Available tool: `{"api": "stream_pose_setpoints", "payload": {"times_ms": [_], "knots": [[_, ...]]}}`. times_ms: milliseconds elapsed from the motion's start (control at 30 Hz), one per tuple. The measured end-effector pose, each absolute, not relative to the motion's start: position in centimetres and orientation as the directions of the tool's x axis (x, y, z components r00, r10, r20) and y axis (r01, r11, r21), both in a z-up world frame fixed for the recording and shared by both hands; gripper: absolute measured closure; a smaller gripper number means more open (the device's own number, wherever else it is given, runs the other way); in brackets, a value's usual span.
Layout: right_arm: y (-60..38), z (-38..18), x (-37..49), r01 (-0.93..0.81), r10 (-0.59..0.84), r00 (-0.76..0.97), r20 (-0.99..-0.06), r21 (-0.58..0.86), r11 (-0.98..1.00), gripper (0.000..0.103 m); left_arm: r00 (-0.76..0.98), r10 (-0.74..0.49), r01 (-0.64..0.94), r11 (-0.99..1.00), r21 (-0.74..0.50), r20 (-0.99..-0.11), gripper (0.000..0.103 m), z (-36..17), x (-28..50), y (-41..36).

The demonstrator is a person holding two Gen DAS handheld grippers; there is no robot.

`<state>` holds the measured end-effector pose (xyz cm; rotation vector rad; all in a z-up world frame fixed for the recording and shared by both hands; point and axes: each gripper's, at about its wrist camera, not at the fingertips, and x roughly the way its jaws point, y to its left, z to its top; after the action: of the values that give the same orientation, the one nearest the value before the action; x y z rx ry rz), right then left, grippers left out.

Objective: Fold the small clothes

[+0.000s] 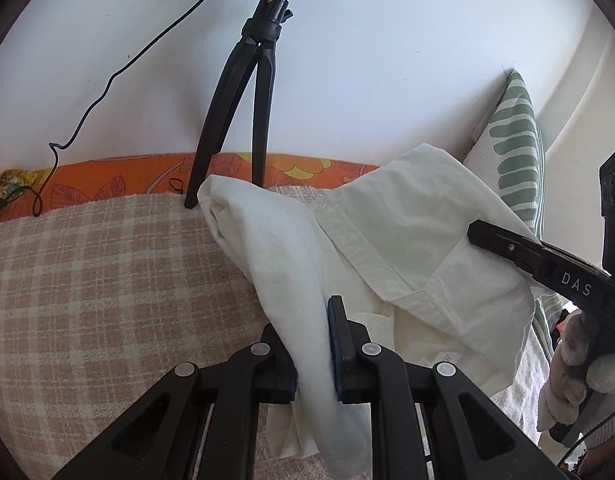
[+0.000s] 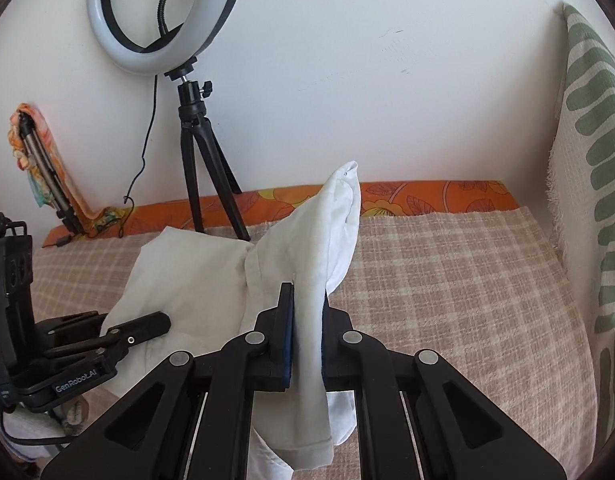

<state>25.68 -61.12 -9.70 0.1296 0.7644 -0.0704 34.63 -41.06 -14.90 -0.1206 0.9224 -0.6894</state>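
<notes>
Two claws read "DAS", "GenRobot.AI".

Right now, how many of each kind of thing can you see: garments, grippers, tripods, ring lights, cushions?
White garment, clamped by both grippers: 1
Grippers, left gripper and right gripper: 2
Tripods, black tripod and folded tripod: 2
Ring light: 1
Green-striped cushion: 1
Total: 7

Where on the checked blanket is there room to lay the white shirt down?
The white shirt hangs pinched in the left gripper and right gripper. Bare checked blanket stretches from the shirt to the green-striped pillow. It is crowded near the wall, by the tripod and cable.
</notes>
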Motion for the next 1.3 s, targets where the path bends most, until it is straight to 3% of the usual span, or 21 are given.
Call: {"api": "stream_pose_setpoints", "payload": {"times_ms": [133, 233, 333, 467, 533, 567, 600, 833, 1300], "knots": [[-62.2, -11.0, 26.7, 0.152, -0.062, 0.690, -0.721, 0.061, 0.986, 0.096, 0.398, -0.550, 0.484, 0.806, -0.341, -0.735, 0.089, -15.8, 35.2, -41.5], [-62.8, -11.9, 27.0, 0.183, -0.090, 0.671, -0.736, 0.046, 0.982, 0.096, 0.405, -0.512, 0.481, 0.824, -0.300, -0.757, 0.075, -16.0, 35.4, -41.8], [-63.5, -12.5, 27.2, 0.221, -0.132, 0.642, -0.755, 0.017, 0.975, 0.093, 0.412, -0.487, 0.475, 0.836, -0.274, -0.770, 0.068, -16.1, 35.3, -41.5], [-64.0, -13.0, 27.5, 0.262, -0.205, 0.594, -0.778, -0.053, 0.964, 0.087, 0.424, -0.478, 0.475, 0.841, -0.261, -0.769, 0.057, -15.5, 34.5, -40.9], [-64.4, -13.0, 27.2, 0.290, -0.230, 0.585, -0.778, -0.064, 0.955, 0.074, 0.445, -0.464, 0.486, 0.843, -0.229, -0.766, 0.041, -14.9, 33.9, -40.7], [-64.6, -12.8, 26.9, 0.296, -0.227, 0.594, -0.772, -0.053, 0.954, 0.061, 0.459, -0.458, 0.493, 0.844, -0.210, -0.762, 0.040, -14.6, 33.3, -40.3], [-64.8, -12.5, 26.6, 0.305, -0.227, 0.602, -0.766, -0.043, 0.951, 0.056, 0.467, -0.456, 0.501, 0.843, -0.198, -0.757, 0.040, -14.2, 32.9, -40.2], [-64.3, -10.2, 24.7, 0.325, -0.236, 0.640, -0.731, -0.021, 0.946, 0.053, 0.489, -0.477, 0.531, 0.827, -0.185, -0.730, 0.032, -11.9, 30.6, -39.8], [-59.8, -3.8, 17.9, 0.301, -0.217, 0.751, -0.623, 0.031, 0.953, 0.051, 0.542, -0.546, 0.558, 0.802, -0.211, -0.639, 0.029, -5.4, 23.5, -36.4]]}}
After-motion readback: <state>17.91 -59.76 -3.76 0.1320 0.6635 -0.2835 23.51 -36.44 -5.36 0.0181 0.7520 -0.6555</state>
